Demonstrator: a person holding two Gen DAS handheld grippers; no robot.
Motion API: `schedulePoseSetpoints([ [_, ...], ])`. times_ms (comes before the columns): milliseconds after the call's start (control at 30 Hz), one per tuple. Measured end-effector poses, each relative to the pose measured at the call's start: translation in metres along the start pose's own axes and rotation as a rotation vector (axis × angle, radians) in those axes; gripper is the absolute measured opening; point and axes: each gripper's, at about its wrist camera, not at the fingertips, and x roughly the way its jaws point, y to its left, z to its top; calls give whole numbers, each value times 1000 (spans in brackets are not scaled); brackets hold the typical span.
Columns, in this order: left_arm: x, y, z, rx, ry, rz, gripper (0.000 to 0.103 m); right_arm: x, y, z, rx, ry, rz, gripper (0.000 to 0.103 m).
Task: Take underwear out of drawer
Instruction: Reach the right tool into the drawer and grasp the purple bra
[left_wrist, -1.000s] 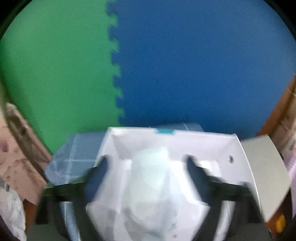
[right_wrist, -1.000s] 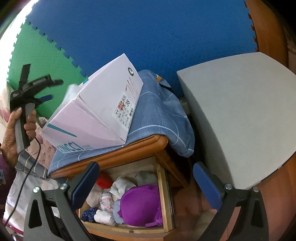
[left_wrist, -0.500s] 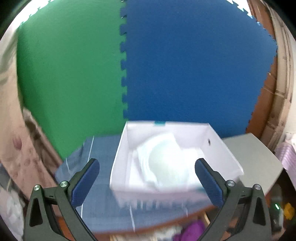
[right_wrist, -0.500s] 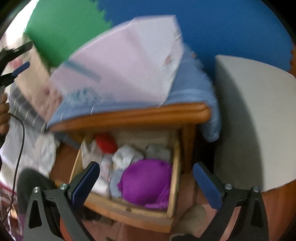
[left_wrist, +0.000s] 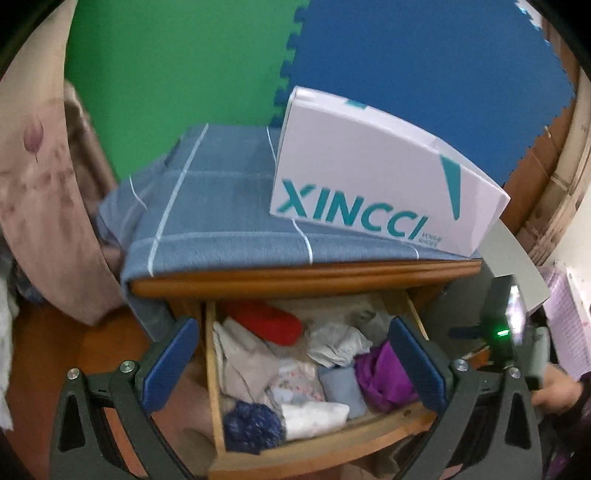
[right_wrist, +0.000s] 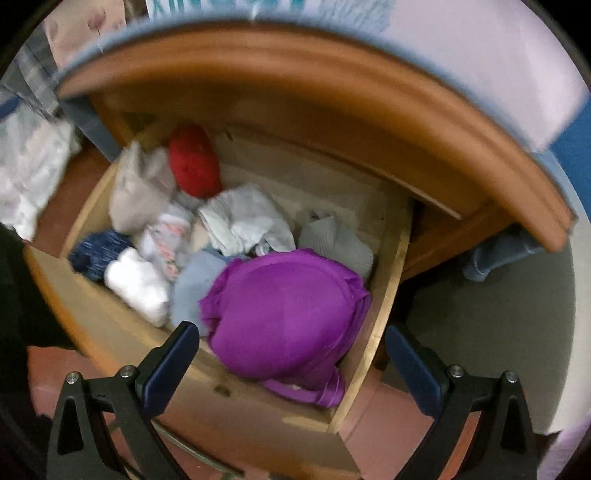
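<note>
- The left gripper (left_wrist: 291, 363) is spread wide and holds nothing; it hangs above the open drawer (left_wrist: 317, 448)
- The right gripper (right_wrist: 291, 363) is also spread wide and empty, just over the purple bra (right_wrist: 280, 317)
- The underwear lies inside the drawer: the purple bra at 5 o'clock of the pile, a red piece (right_wrist: 194, 164) at 11 o'clock, a white roll (right_wrist: 138, 291) at 8 o'clock
- A white XINCCI box (left_wrist: 373, 177) stands on the blue cloth (left_wrist: 207, 206) on the cabinet top

A home bedroom: wooden nightstand (left_wrist: 295, 277), drawer (right_wrist: 384, 288) of folded underwear (right_wrist: 280, 310), bedding (left_wrist: 44, 206) alongside.
</note>
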Motion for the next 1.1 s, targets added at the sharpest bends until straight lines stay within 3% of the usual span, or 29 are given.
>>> schedulePoseSetpoints([
  [67, 2, 0, -1, -1, -15, 12, 102, 19, 1, 6, -5, 61, -52, 103],
  [167, 11, 1, -4, -6, 13, -2, 102, 37, 2, 10, 24, 109, 6, 103],
  [300, 17, -3, -5, 11, 38, -3, 102, 71, 0, 11, 60, 210, -9, 103],
  [400, 18, -4, -6, 30, 36, 2, 102, 64, -16, 11, 134, 175, 63, 102],
  [433, 19, -4, -7, 32, 36, 5, 102, 66, -16, 10, 126, 185, 65, 93],
  [467, 19, -4, -7, 32, 40, 2, 102, 70, -15, 6, 121, 207, 103, 77],
  [500, 20, -4, -7, 29, 43, -2, 102, 72, -13, 4, 120, 222, 132, 77],
  [667, 18, -2, -6, 27, 37, -13, 102, 54, -9, 1, 72, 147, 113, 60],
  [867, 24, -2, -7, 21, 70, -21, 102, 25, -15, -1, 108, 51, 128, 55],
  [1100, 22, 2, -7, 8, 61, -22, 102, -20, -5, -9, 142, -71, 219, 55],
])
